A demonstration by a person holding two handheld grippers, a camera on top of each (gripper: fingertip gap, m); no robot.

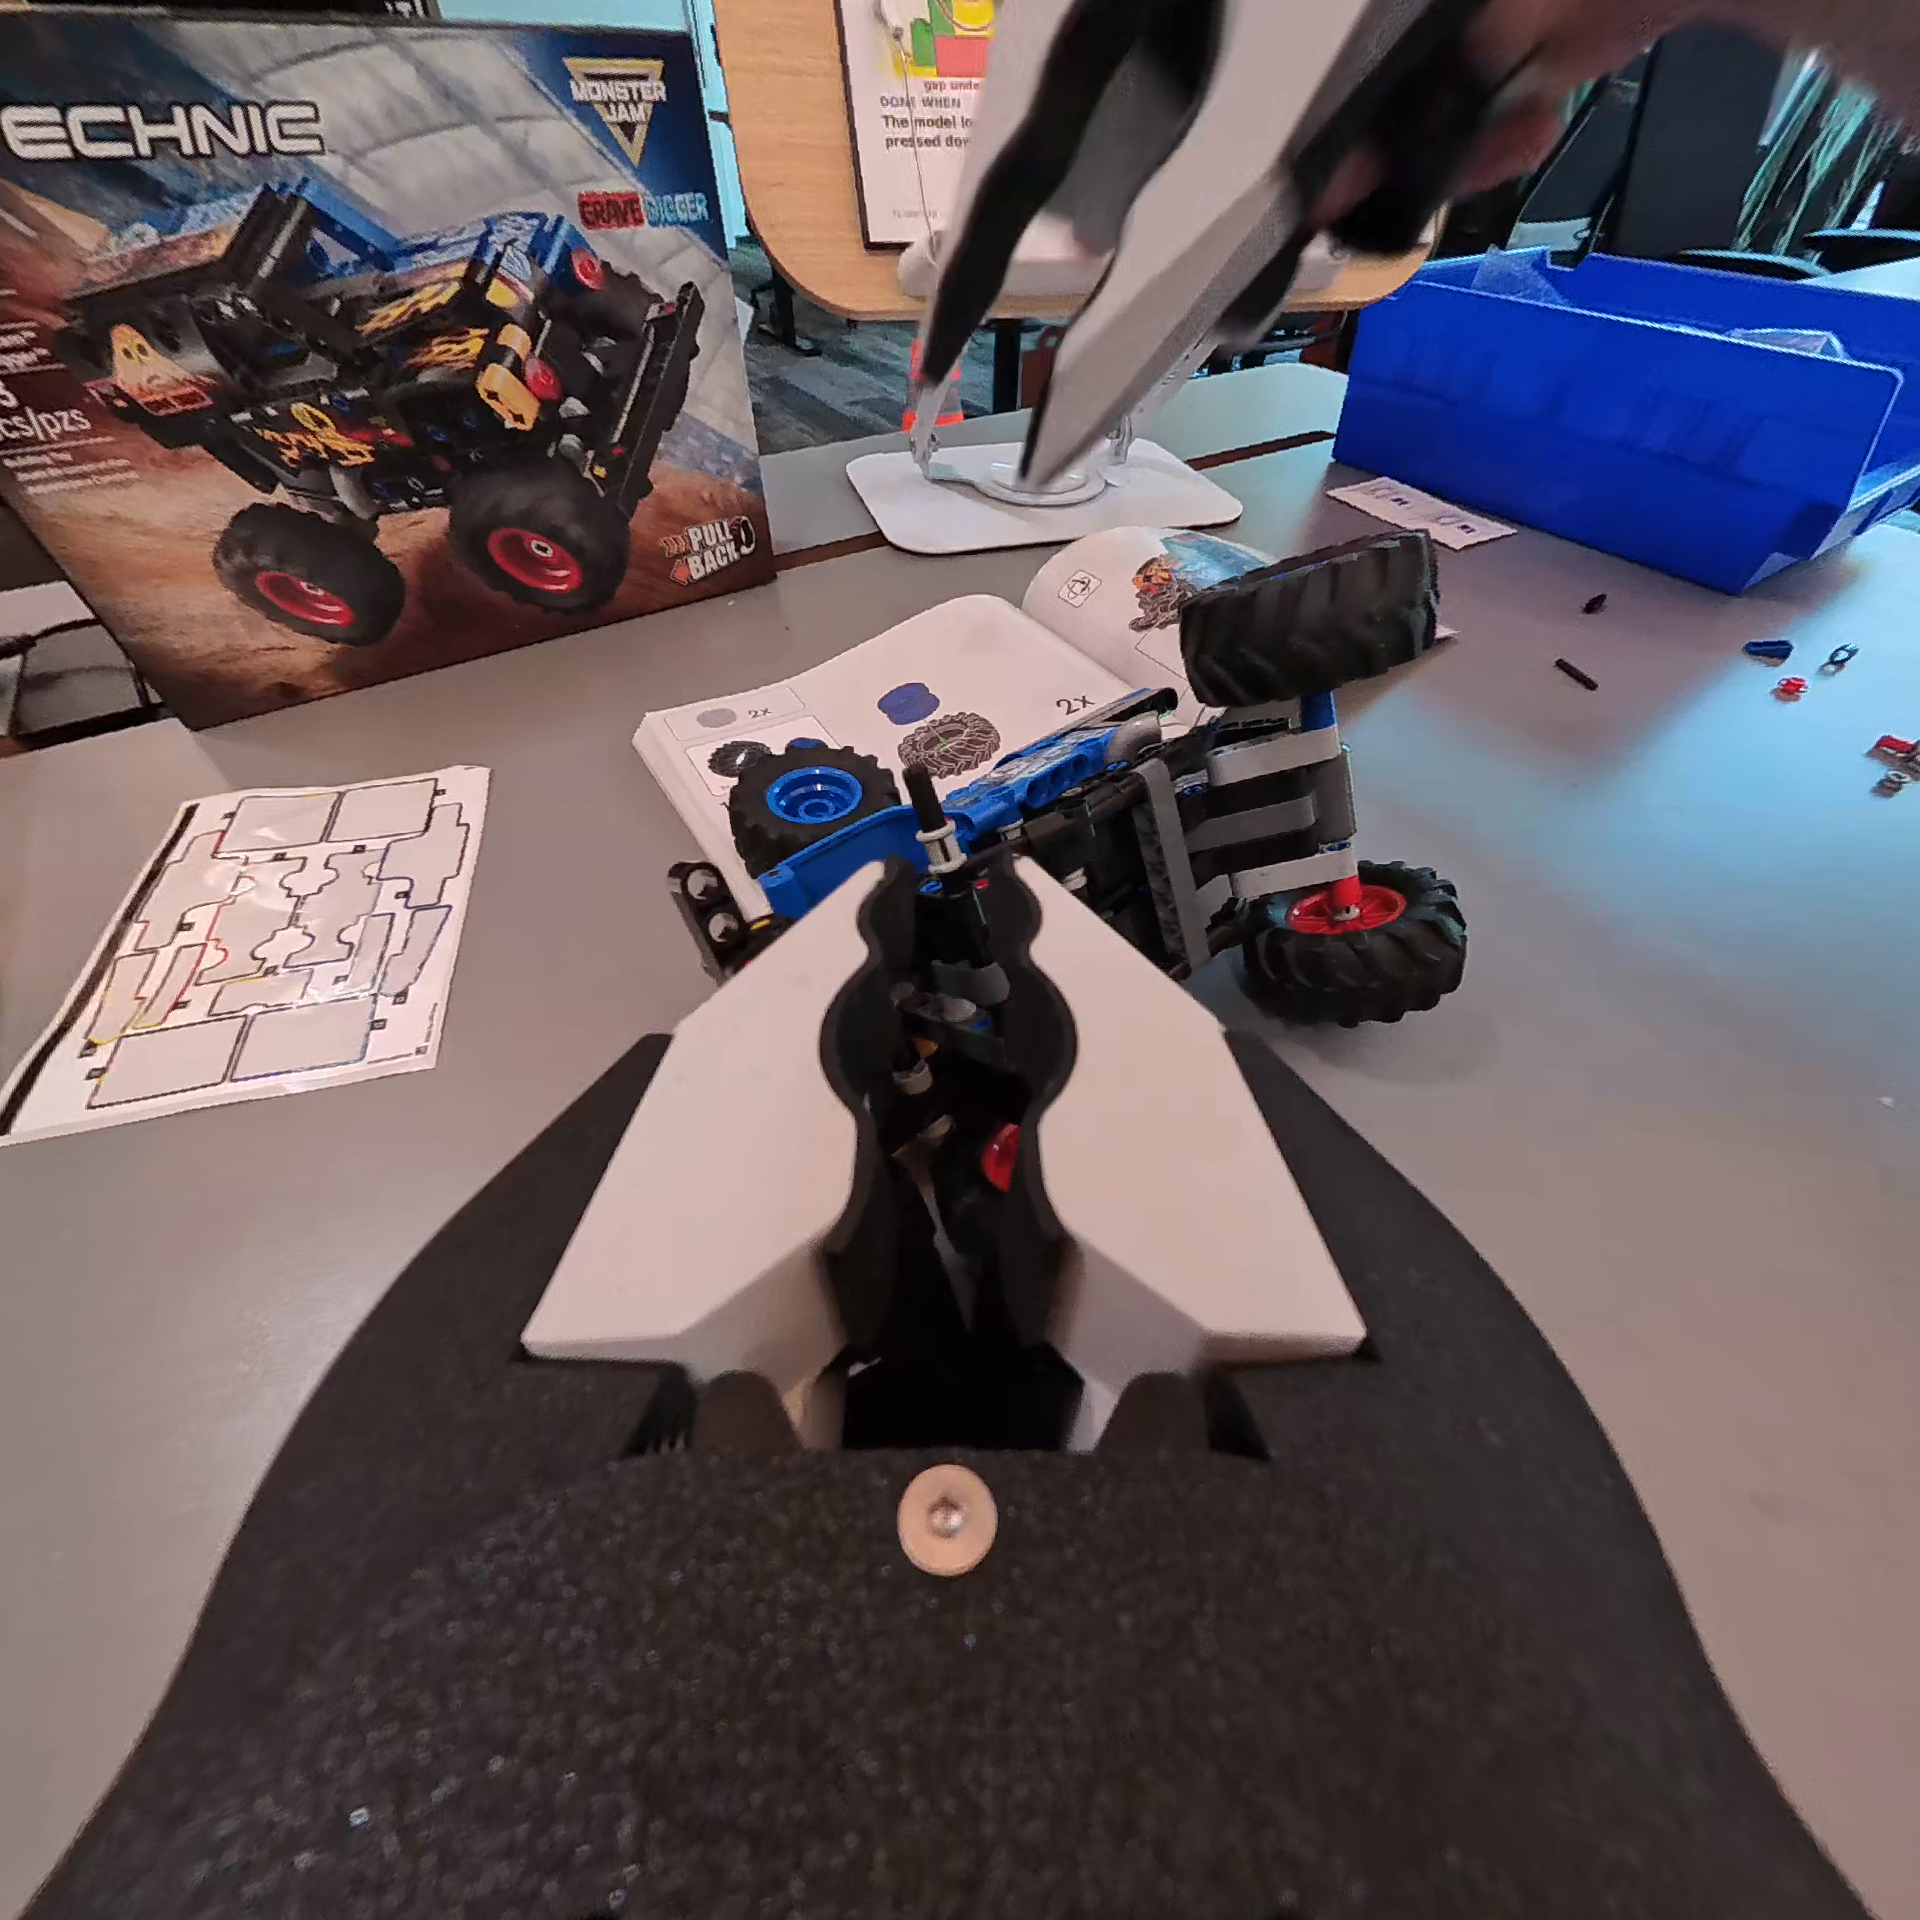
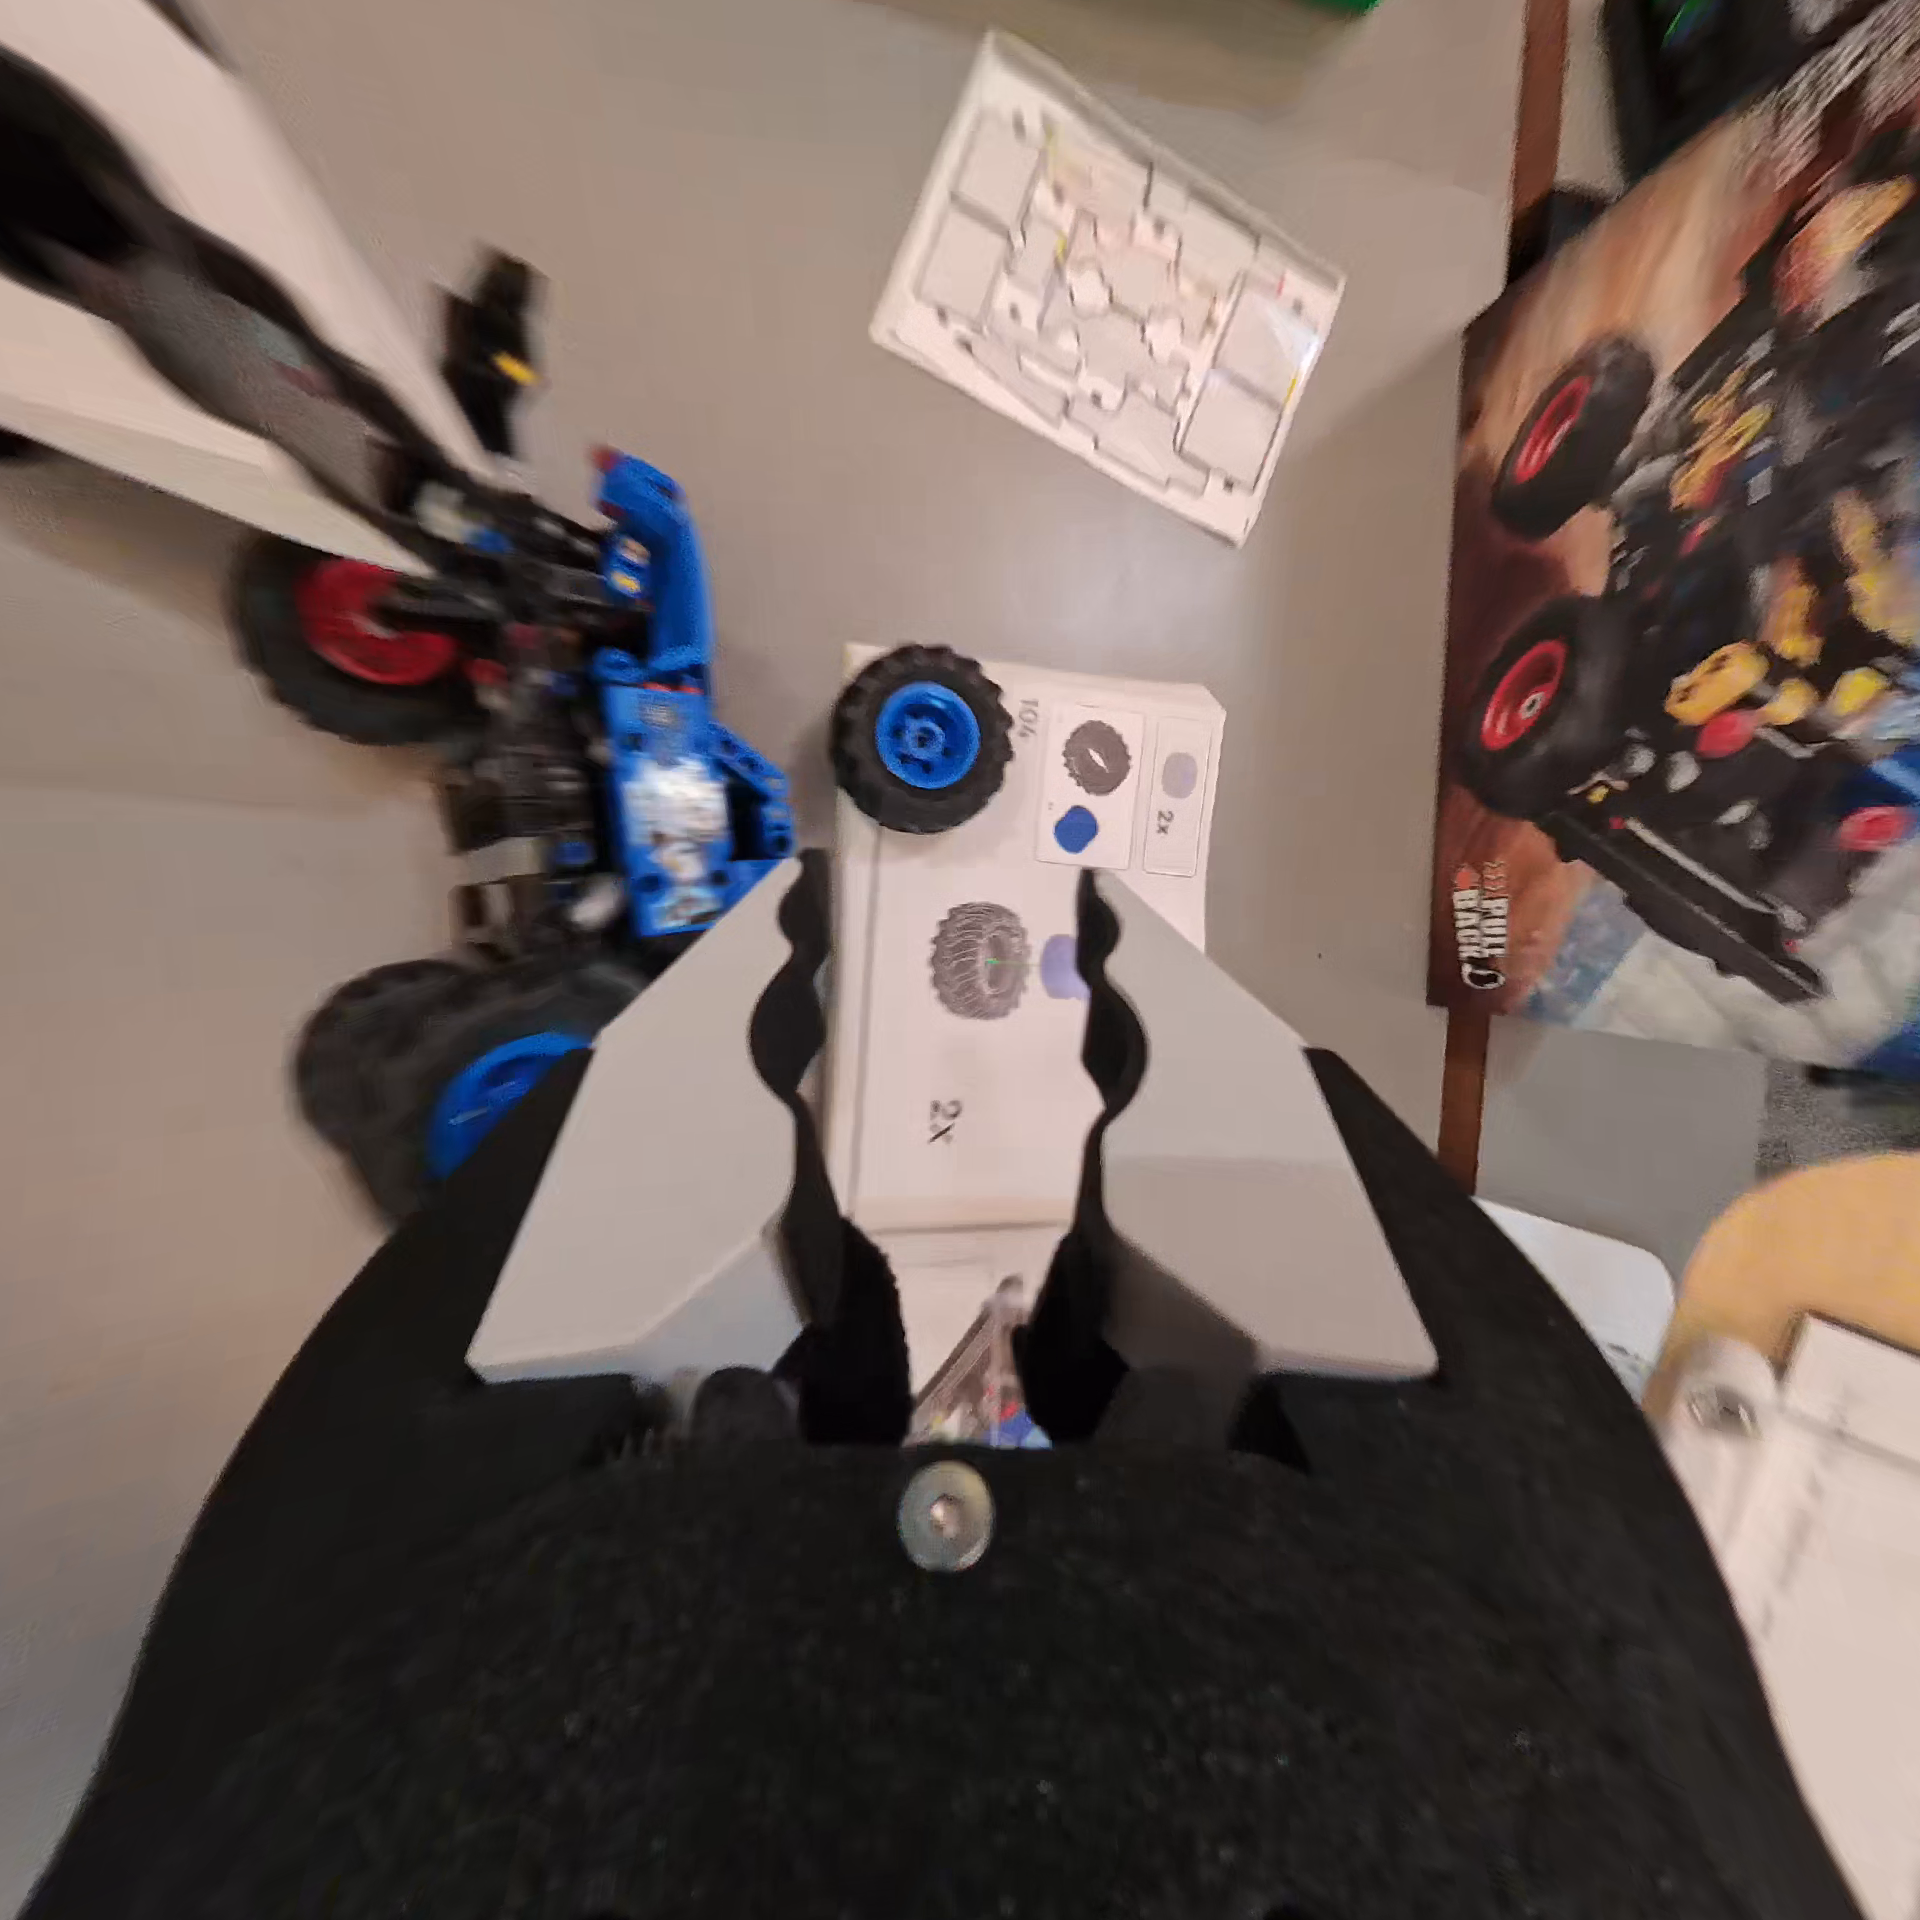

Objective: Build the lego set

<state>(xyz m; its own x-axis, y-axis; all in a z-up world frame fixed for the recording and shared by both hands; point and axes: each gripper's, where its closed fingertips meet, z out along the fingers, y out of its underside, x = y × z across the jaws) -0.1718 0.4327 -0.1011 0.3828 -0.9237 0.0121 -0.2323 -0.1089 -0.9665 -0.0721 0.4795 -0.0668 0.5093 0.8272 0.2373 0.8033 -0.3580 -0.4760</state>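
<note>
The left tongs (image 1: 951, 914) clamp the tipped truck model (image 1: 1195, 810) on the surface so its bare axle (image 1: 928, 805) points up, while the right tongs (image 2: 940, 894), open and empty, hover above the loose blue wheel (image 2: 922, 738) beside the truck, likely for mounting.

Before me, on the grey tabletop (image 1: 312, 1299): a blue plastic storage bin (image 1: 1621, 416) at far right; a white flat-based stand (image 1: 1039, 499) beyond; a tan wooden chair back (image 1: 800, 166) behind it.
</note>
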